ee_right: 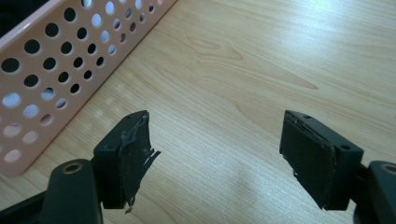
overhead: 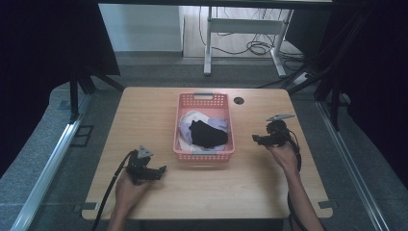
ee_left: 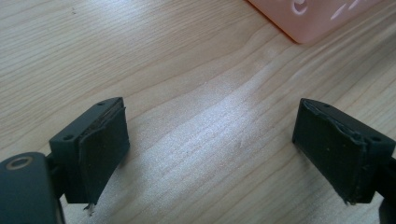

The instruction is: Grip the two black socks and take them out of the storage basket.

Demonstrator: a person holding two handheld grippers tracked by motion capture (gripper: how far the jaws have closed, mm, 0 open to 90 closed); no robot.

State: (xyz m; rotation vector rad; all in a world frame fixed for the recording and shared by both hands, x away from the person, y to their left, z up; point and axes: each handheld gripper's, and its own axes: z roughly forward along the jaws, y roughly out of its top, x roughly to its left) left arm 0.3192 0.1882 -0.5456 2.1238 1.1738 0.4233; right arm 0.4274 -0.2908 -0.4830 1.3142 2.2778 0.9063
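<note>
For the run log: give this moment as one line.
left claw: open, empty, over table | right claw: open, empty | pink basket: centre, holds black garment on light cloths

We note a wooden table [overhead: 144, 115] with a round grommet hole [overhead: 238, 100] near its far edge. On it sits a pink perforated basket [overhead: 202, 99] holding clothes: a black garment [overhead: 207, 134] atop lavender [overhead: 219, 124] and white pieces [overhead: 191, 116]. Beyond stands a white desk frame [overhead: 243, 29], cables [overhead: 257, 48] on the floor beside it.

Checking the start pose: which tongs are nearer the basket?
Left tongs, slightly: just off the basket's near-left corner. Right tongs sit farther out, beside its right wall.
</note>
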